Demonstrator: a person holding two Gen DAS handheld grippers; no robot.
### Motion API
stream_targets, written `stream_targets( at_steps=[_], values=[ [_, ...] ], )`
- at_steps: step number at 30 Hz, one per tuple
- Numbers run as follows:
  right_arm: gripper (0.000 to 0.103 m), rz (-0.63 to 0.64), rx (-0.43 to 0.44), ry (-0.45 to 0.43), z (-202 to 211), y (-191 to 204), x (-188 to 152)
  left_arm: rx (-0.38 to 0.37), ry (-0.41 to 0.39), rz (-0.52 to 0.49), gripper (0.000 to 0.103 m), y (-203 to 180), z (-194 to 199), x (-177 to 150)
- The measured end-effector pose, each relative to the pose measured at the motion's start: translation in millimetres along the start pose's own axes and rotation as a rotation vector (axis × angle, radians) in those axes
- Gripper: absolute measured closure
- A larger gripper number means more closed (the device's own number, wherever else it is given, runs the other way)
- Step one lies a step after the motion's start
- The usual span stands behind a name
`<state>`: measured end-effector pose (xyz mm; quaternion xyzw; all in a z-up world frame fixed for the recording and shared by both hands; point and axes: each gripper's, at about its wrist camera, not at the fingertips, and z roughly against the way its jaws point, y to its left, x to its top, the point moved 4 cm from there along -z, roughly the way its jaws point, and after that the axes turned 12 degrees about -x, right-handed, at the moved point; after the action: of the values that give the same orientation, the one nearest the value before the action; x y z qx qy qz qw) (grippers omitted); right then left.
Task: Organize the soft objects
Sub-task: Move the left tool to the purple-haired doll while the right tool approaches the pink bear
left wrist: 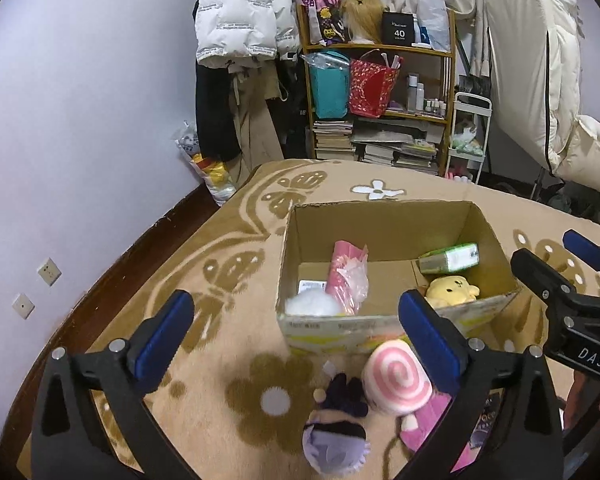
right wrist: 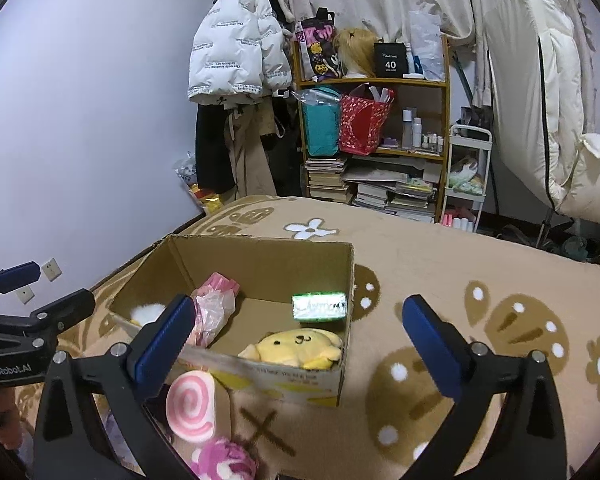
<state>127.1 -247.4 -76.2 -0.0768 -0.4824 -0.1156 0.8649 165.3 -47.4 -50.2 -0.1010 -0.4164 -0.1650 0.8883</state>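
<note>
The step in hand looked like a pause between two placings. The cardboard box [left wrist: 396, 224] stood on the blanket with brown flowers [left wrist: 228, 264], and it already held several soft things: a yellow plush [right wrist: 298, 348] in the near right corner, a small green pack [right wrist: 319, 307] against the right wall, a pink bundle in a plastic bag [left wrist: 346, 278] leaning toward the left side, and something white and fluffy [left wrist: 310, 305] in the near left corner. Three toys were not yet inside. A pink-and-white swirl plush [left wrist: 396, 380] lay just beside the front wall of the box, a purple plush with a dark top [left wrist: 336, 440] lay near it, and a magenta plush [right wrist: 224, 458] lay partly under the swirl one; what kind of figure this last one was I could not tell, because it was cut by the edge of the view.

The left claw [left wrist: 296, 340] was wide open and held nothing; it hung above the toys outside the box without touching them. The right claw [right wrist: 300, 340] was also wide open and empty, above the near part of the box.

The next move, in my judgement, called for lowering one claw over the swirl plush, closing on its soft body, and lifting it over the front wall into the free middle of the box.
</note>
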Motion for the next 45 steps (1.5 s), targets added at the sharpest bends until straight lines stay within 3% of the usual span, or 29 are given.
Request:
stream_targets(
  at_steps=[7, 16, 24, 31, 33, 45],
  values=[
    [0.000, -0.020, -0.042, 0.008, 23, -7, -8, 0.022, 0.000, 0.019, 0.001, 2, 28, -14],
    [0.000, -0.020, -0.058, 0.069, 35, -12, -32, 0.054, 0.092, 0.020, 0.001, 5, 40, -41],
    [0.000, -0.044, -0.040, 0.131, 35, -10, -53, 0.043, 0.175, 0.086, 0.001, 17, 31, -61],
    [0.000, -0.045, -0.025, 0.176, 29, 3, -72, 0.067, 0.255, 0.074, 0.001, 16, 17, -75],
    [0.000, -0.046, -0.020, 0.189, 25, 8, -78, 0.044, 0.278, 0.095, 0.001, 17, 11, -80],
    [0.000, -0.002, 0.005, 0.291, 2, 28, -112, 0.017, 0.346, 0.140, 0.001, 20, -13, -88]
  ],
)
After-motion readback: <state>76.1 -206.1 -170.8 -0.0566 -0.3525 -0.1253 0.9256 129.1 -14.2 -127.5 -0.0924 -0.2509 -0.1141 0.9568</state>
